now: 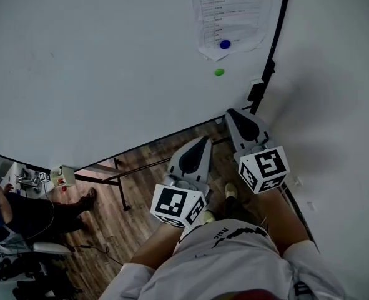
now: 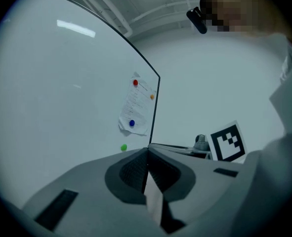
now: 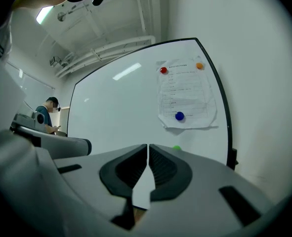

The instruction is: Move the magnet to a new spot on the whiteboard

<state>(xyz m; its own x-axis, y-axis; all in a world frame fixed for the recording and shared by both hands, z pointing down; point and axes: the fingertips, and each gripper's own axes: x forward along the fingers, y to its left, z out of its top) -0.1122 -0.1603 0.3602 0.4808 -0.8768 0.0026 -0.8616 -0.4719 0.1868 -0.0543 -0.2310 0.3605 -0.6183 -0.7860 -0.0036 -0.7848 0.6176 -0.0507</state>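
The whiteboard (image 1: 109, 61) fills the upper left of the head view. A small green magnet (image 1: 219, 72) (image 2: 123, 147) (image 3: 176, 147) sticks to it on bare board, just below a paper sheet (image 1: 231, 17). That sheet is pinned by a blue magnet (image 1: 225, 44) (image 3: 179, 115), a red magnet (image 3: 163, 70) and an orange magnet (image 3: 199, 65). My left gripper (image 1: 206, 139) (image 2: 148, 149) and my right gripper (image 1: 231, 112) (image 3: 148, 145) hang side by side below the board, well short of the magnets. Both are shut with nothing between the jaws.
The board's black frame edge (image 1: 271, 49) runs down the right side, with a white wall (image 1: 334, 74) beyond it. Wooden floor (image 1: 140, 167) and the board's stand legs lie below. A person (image 1: 22, 211) sits at the lower left beside some equipment.
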